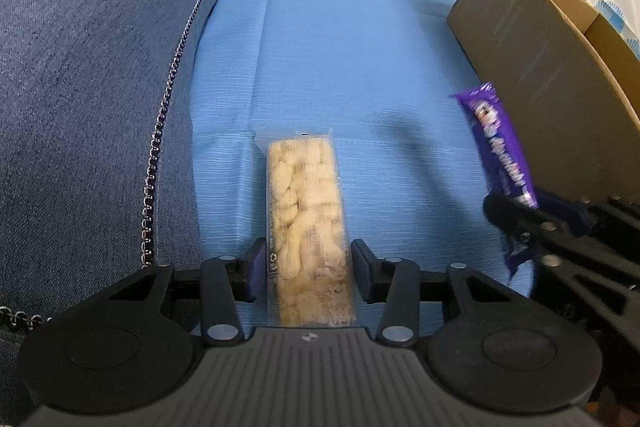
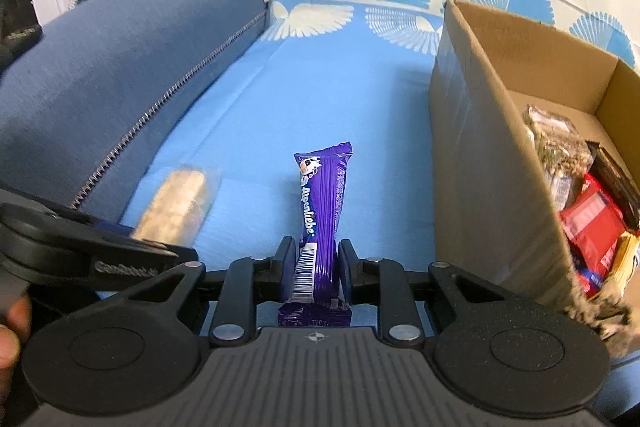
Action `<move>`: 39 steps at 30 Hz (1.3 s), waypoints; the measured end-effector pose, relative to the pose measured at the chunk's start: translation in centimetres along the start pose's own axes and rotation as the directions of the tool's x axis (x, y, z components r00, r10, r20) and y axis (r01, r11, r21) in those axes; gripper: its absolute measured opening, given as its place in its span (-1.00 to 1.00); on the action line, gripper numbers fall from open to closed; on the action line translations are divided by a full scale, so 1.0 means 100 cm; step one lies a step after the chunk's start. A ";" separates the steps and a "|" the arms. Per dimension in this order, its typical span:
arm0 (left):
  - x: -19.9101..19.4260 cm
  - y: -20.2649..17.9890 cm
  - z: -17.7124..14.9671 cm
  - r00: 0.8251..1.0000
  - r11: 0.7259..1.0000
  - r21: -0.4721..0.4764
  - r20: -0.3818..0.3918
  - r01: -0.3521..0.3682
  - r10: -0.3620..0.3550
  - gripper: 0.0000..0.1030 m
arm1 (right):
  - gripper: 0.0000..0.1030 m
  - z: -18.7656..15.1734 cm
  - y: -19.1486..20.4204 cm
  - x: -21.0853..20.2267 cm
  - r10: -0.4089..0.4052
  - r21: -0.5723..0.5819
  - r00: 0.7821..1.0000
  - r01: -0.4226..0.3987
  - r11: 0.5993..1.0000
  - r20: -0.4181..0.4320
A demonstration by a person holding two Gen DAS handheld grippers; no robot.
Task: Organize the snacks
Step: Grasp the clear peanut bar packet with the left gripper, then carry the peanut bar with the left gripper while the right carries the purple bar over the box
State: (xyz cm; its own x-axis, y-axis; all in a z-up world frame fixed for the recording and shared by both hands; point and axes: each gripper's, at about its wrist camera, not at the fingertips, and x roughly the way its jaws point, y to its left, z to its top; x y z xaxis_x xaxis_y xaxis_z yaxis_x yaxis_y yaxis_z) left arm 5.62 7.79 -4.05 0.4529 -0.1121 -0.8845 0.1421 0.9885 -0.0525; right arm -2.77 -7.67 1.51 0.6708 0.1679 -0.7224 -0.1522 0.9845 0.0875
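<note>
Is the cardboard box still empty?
No. In the right wrist view the cardboard box already holds several snack packs, among them a red packet.

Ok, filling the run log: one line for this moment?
left gripper: holds rice bar | right gripper: holds purple candy | box: part-filled

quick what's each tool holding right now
Left tool: shut on the rice bar.
Right tool: shut on the purple candy pack.

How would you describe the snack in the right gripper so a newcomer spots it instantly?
Start at the open cardboard box on the blue sheet. Just left of it, the right gripper clamps a purple bar. Its glossy purple wrapper sets it apart from the pale clear-wrapped bar nearby.
</note>
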 end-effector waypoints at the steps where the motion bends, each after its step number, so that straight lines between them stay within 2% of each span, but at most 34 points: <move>1: 0.000 0.000 0.000 1.000 1.000 0.000 0.001 -0.002 0.002 -0.18 | -0.54 0.001 0.000 -0.003 0.005 -0.001 1.000 -0.005 1.000 0.008; 7: -0.005 -0.001 0.001 0.999 1.000 -0.013 0.036 -0.008 0.008 -0.22 | -0.54 0.009 -0.007 -0.027 0.036 0.001 0.997 -0.036 0.999 0.062; 13: -0.024 -0.002 0.000 0.988 0.999 -0.019 0.148 0.047 -0.044 -0.22 | -0.54 0.021 -0.021 -0.069 0.094 -0.006 0.986 -0.094 0.996 0.141; 19: -0.044 -0.007 -0.007 0.961 0.998 -0.003 0.269 0.064 -0.061 -0.22 | -0.54 0.047 -0.053 -0.123 0.125 -0.057 0.955 -0.113 0.992 0.271; 23: -0.054 -0.017 -0.010 0.948 0.999 0.023 0.314 0.044 -0.049 -0.22 | -0.54 0.061 -0.089 -0.153 0.089 -0.099 0.924 -0.055 0.994 0.373; 25: -0.054 -0.018 -0.008 0.955 0.998 -0.020 0.292 0.065 -0.056 -0.22 | -0.54 0.060 -0.108 -0.158 0.056 -0.085 0.912 -0.023 0.996 0.407; 28: -0.054 -0.012 -0.003 0.968 0.970 -0.197 0.234 0.142 -0.095 -0.23 | -0.54 0.045 -0.138 -0.152 0.001 0.008 0.903 -0.005 1.000 0.429; 29: -0.057 -0.012 -0.001 0.969 0.963 -0.225 0.227 0.151 -0.099 -0.23 | -0.54 0.038 -0.147 -0.148 -0.014 0.051 0.904 -0.008 0.999 0.428; 31: -0.063 -0.021 0.010 0.969 0.959 -0.230 0.223 0.163 -0.111 -0.23 | -0.54 0.034 -0.160 -0.140 -0.050 0.125 0.920 0.001 0.992 0.389; 34: -0.076 -0.045 0.036 0.961 0.963 -0.195 0.244 0.184 -0.134 -0.23 | -0.54 0.037 -0.171 -0.134 -0.057 0.175 0.916 -0.015 0.984 0.397; 39: -0.100 -0.097 0.083 0.929 0.964 -0.131 0.322 0.233 -0.181 -0.23 | -0.54 0.039 -0.190 -0.121 -0.102 0.240 0.932 0.017 0.971 0.347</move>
State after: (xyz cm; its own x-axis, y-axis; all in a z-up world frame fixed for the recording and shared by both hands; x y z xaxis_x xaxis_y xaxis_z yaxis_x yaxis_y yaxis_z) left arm 6.99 -1.53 9.11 0.6785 -0.3161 -0.6631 0.1275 0.9396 -0.3175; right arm -5.15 -28.23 11.30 0.8926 0.0734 -0.4448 0.0383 0.9707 0.2371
